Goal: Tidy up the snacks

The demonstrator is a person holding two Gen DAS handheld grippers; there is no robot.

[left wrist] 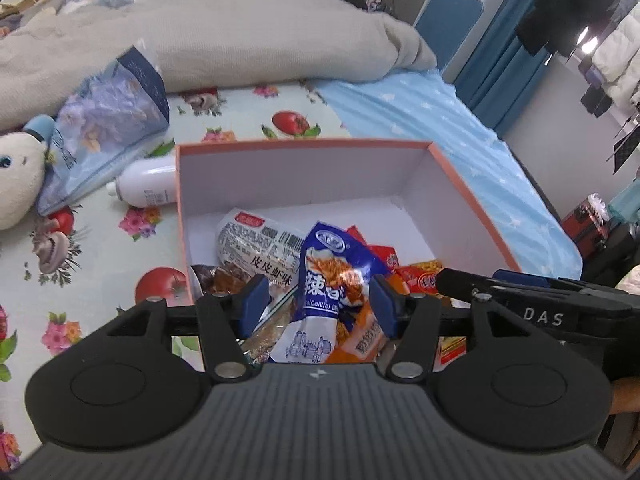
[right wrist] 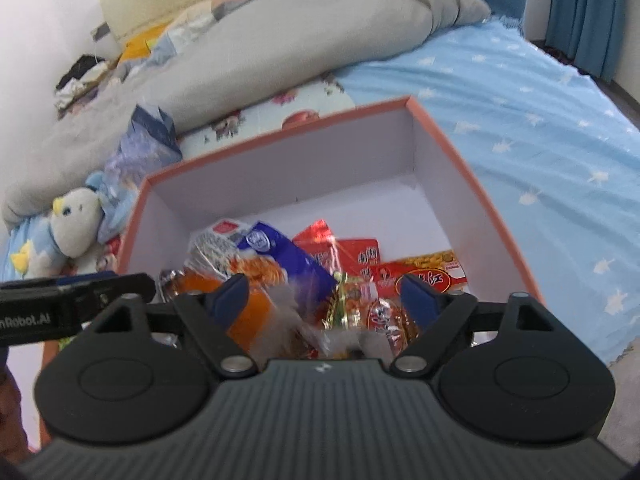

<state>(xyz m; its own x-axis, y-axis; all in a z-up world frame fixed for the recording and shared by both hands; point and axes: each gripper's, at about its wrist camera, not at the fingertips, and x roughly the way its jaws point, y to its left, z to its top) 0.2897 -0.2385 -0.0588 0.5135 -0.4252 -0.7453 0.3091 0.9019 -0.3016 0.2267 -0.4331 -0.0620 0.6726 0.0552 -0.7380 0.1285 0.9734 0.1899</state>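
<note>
both grippers hang over the near end of the pink-rimmed box (left wrist: 304,145) on the bed; the left gripper (left wrist: 316,304) stands part open, pads clear of the blue snack packet (left wrist: 332,276) between them; the right gripper (right wrist: 326,300) is wide above the red snack packets (right wrist: 424,276), gripping nothing; to do this drop well, i judge, lift each straight up so no pad snags a wrapper; the far half of the box is free.

Orange-rimmed box (left wrist: 472,184), white inside

Grey duvet (left wrist: 240,40), plush toy (left wrist: 18,176), white bottle (left wrist: 148,184), blue curtain (left wrist: 500,80)
</note>
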